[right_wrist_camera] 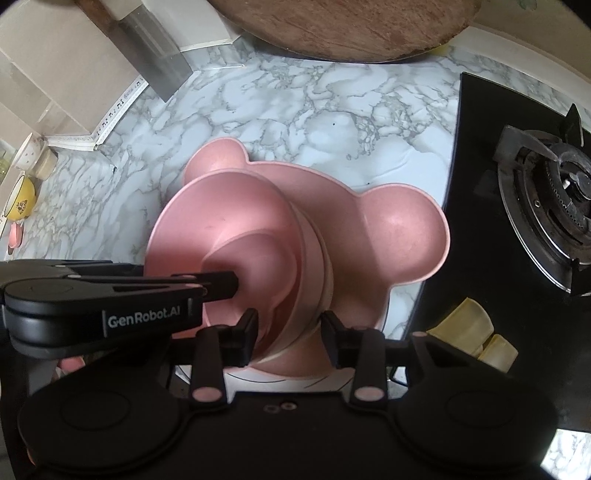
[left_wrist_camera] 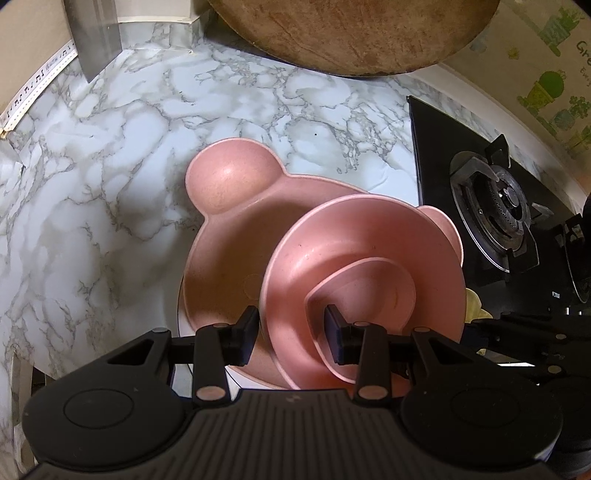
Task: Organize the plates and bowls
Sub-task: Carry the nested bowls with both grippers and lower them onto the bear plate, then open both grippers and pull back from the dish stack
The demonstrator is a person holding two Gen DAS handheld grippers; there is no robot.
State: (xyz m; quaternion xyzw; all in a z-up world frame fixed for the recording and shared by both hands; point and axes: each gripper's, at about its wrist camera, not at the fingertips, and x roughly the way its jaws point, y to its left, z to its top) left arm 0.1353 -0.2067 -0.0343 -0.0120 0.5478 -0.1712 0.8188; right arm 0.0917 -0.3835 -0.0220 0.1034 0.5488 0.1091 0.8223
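Note:
A pink bear-shaped plate with two round ears [left_wrist_camera: 221,236] [right_wrist_camera: 391,236] lies on the marble counter. A pink round bowl [left_wrist_camera: 354,251] [right_wrist_camera: 229,221] sits tilted over it, with a smaller pink bowl [left_wrist_camera: 373,291] nested inside. My left gripper [left_wrist_camera: 291,332] straddles the bowl's near rim, jaws apart with one finger outside and one inside; it also shows in the right wrist view [right_wrist_camera: 221,284]. My right gripper [right_wrist_camera: 290,338] straddles the stacked bowls' lower edge, jaws apart; whether either one grips is unclear.
A black gas hob [left_wrist_camera: 495,206] [right_wrist_camera: 517,184] lies to the right. A round wooden board [left_wrist_camera: 351,33] leans at the back. Pale yellow cups [right_wrist_camera: 469,332] sit at the hob's front edge. A yellow pot [right_wrist_camera: 20,199] stands far left.

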